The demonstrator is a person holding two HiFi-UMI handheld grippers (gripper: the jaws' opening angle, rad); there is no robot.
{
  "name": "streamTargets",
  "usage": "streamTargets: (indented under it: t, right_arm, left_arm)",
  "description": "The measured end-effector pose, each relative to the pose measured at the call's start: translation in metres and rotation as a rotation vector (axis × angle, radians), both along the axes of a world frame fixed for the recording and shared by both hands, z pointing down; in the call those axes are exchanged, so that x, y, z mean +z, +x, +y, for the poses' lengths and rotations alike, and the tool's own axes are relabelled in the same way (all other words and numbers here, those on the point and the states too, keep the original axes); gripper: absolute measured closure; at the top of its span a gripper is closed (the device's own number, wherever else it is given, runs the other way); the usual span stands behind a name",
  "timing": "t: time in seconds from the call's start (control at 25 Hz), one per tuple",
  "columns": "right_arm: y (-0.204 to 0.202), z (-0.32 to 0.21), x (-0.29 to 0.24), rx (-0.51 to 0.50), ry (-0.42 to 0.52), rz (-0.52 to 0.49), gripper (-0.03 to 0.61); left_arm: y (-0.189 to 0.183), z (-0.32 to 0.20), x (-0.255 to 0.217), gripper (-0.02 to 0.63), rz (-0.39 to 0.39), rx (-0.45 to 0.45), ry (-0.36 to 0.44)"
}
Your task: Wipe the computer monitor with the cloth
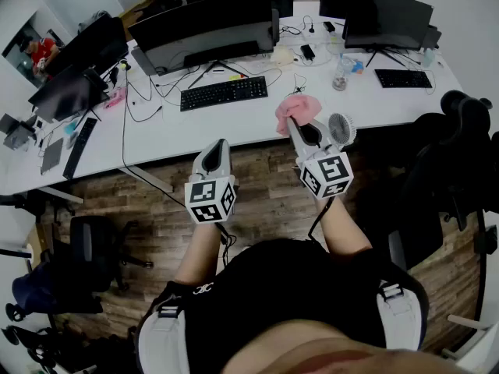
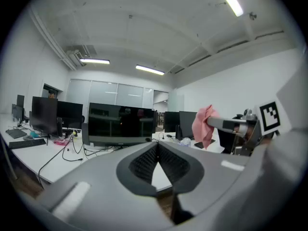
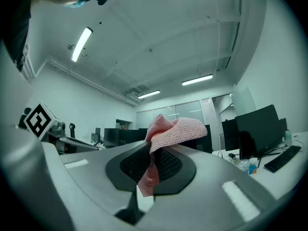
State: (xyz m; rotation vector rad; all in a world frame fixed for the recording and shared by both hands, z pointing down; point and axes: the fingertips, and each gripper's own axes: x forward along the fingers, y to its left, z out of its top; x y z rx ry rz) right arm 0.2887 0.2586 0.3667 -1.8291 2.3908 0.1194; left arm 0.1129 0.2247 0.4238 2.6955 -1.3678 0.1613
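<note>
Over the wood floor (image 1: 265,189) before the white tabletop (image 1: 234,123), right tool (image 1: 290,123) clenched on a bunched pink cloth (image 1: 301,106), left tool (image 1: 219,145) beside it pressed closed on nothing, dark curved computer monitor (image 1: 204,23) standing well apart behind a black keyboard (image 1: 224,92)

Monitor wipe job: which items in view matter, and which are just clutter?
Job:
pink cloth, clamped in the right gripper
curved monitor on the desk
left gripper, shut with nothing in it

Lying about:
black keyboard
water bottle
small fan
office chair
</note>
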Motion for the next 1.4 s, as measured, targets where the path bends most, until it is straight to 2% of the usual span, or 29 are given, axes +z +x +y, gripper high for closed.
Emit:
streamTargets:
  t: [0.48, 1.0, 1.16, 1.4]
  right_arm:
    - [-0.034, -0.004, -0.002, 0.013, -0.001, -0.013, 0.564]
    - [-0.129, -0.007, -0.003, 0.069, 0.011, 0.017, 0.563]
    - [-0.153, -0.019, -0.007, 0.060, 0.005, 0.048, 0.563]
    - [-0.170, -0.064, -0.015, 0.029, 0.028, 0.063, 0.563]
  left_arm:
    - [-0.033, -0.001, -0.003, 0.563, 0.021, 0.018, 0.018]
    - [-0.127, -0.018, 0.015, 0.563, 0.051, 0.078, 0.007]
    - [-0.152, -0.027, 0.016, 0.563, 0.068, 0.062, -0.001]
    - [-0.176, -0.066, 0.014, 0.563, 0.073, 0.015, 0.003]
